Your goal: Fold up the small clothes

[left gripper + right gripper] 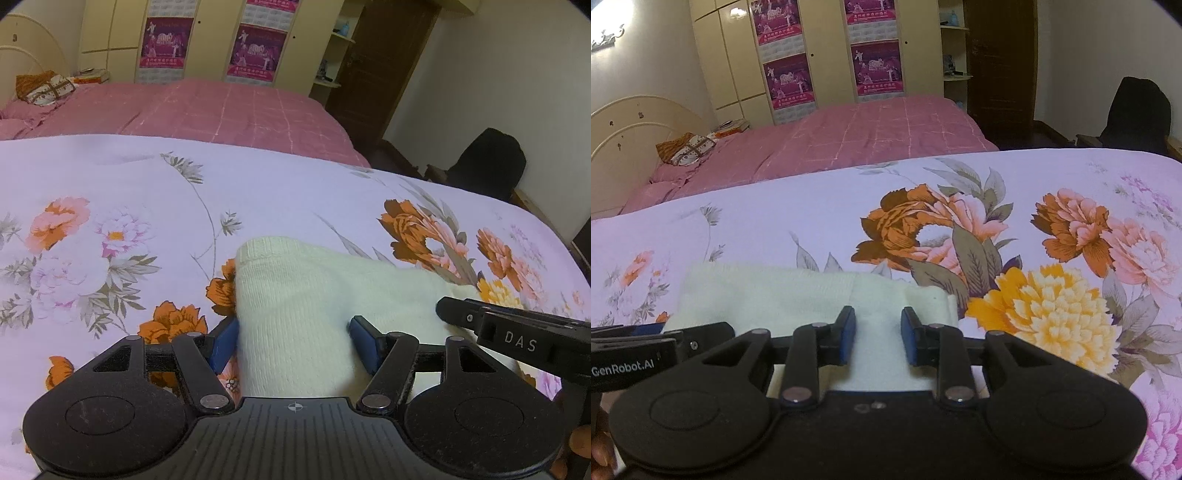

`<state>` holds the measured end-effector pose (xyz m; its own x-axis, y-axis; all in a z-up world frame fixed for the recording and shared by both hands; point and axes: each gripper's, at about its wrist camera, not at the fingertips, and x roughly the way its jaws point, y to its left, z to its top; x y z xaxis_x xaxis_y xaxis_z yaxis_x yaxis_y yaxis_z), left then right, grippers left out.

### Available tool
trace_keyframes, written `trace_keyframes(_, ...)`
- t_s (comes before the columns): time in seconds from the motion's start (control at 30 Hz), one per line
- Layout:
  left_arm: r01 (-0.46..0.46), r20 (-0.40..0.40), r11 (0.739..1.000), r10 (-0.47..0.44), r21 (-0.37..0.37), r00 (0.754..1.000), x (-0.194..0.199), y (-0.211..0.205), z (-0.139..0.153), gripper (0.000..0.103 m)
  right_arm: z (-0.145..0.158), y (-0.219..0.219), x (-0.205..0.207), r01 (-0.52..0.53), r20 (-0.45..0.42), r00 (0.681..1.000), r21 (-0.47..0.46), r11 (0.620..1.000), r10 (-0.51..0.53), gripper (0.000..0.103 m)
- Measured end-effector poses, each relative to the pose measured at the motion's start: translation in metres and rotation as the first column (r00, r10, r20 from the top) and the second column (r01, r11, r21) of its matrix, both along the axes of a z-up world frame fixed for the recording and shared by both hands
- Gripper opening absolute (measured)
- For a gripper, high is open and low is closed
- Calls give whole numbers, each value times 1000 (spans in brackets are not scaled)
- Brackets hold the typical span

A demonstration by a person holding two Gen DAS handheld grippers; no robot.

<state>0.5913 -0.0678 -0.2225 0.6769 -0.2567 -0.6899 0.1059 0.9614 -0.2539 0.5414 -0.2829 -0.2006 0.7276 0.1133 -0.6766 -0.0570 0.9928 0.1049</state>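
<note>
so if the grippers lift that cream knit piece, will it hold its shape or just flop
The cream knit garment will probably flop: it lies soft and flat on the floral sheet, so unheld parts should sag. The fuzzy knit likely grips the blue pads rather than slipping. It looks light, and may drag the loose sheet slightly if pushed.
</note>
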Motion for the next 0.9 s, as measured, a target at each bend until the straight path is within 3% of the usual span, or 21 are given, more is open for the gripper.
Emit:
trace_keyframes(0.5,55,32,998,-55,-3,998,-53,1,23,66,41,2,-70,-49,85,995,17,999,48,29)
trace_keyframes(0.6,66,35,998,-66,4,997,-71,0,21,67,38,4,-89,-61,73,995,6,998,60,29)
trace_keyframes(0.67,75,23,997,-75,5,997,-79,0,16,77,33,5,-101,-63,62,996,-1,998,63,29)
trace_keyframes(0.9,73,-9,997,-73,-4,997,-91,-4,6,77,11,0,-113,-26,9,1000,-17,1000,26,30)
